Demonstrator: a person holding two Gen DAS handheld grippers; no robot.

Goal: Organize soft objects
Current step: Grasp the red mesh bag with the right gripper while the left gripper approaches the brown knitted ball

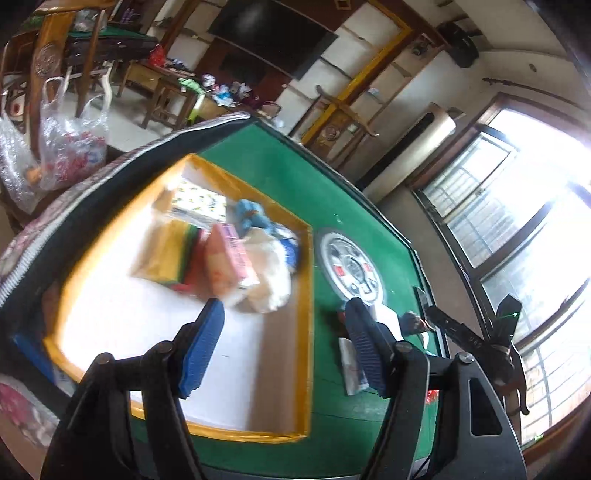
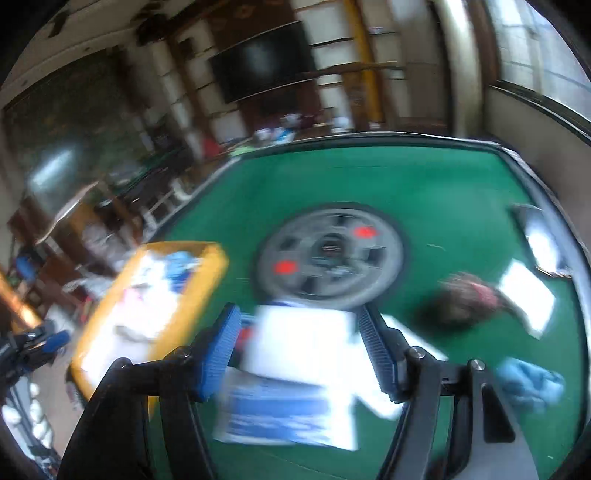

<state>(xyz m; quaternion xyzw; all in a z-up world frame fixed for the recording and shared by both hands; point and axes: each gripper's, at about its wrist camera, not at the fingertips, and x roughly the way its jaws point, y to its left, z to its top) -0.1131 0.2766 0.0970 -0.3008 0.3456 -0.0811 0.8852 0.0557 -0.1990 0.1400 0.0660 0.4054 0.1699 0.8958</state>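
1. My left gripper (image 1: 282,345): jaws apart, blue ribbed pads (image 1: 201,350) bare, nothing between them; released, hovering over the near right corner of the tray (image 1: 306,332).
2. The right pad of that gripper sits over the tray's yellow rim and the green felt; a small white packet (image 1: 351,369) lies on the felt just beside it, partly hidden by the finger.
3. Inside the tray, toward the far side, the sorted soft things are piled touching each other: a pink tissue pack (image 1: 227,258), a yellow-green-red sponge stack (image 1: 177,254), a white crumpled plastic bag (image 1: 271,277), a blue cloth (image 1: 255,218), a patterned white pack (image 1: 199,201); the near half of the white floor is bare.
4. My right gripper (image 2: 299,350): jaws apart, no pad pressing on anything; released; the view is heavily blurred.
5. Below and between its fingers I see a white-and-blue soft pack (image 2: 291,387) lying on the mahjong table (image 2: 369,177); whether the pads touch it I can't tell for sure; it looks loose.
6. Further out in the right view: a dark brownish item (image 2: 469,299) on the felt to the right, a white sheet (image 2: 524,295) beyond it, a light blue cloth (image 2: 532,384) near the right edge; the tray sits on the left.
7. Table's round centre hub (image 2: 332,254) lies between the tray and those loose items.
8. Left view background: plastic bags (image 1: 70,147) off the table's far left, a wall TV (image 1: 273,33), window (image 1: 517,221) on the right.
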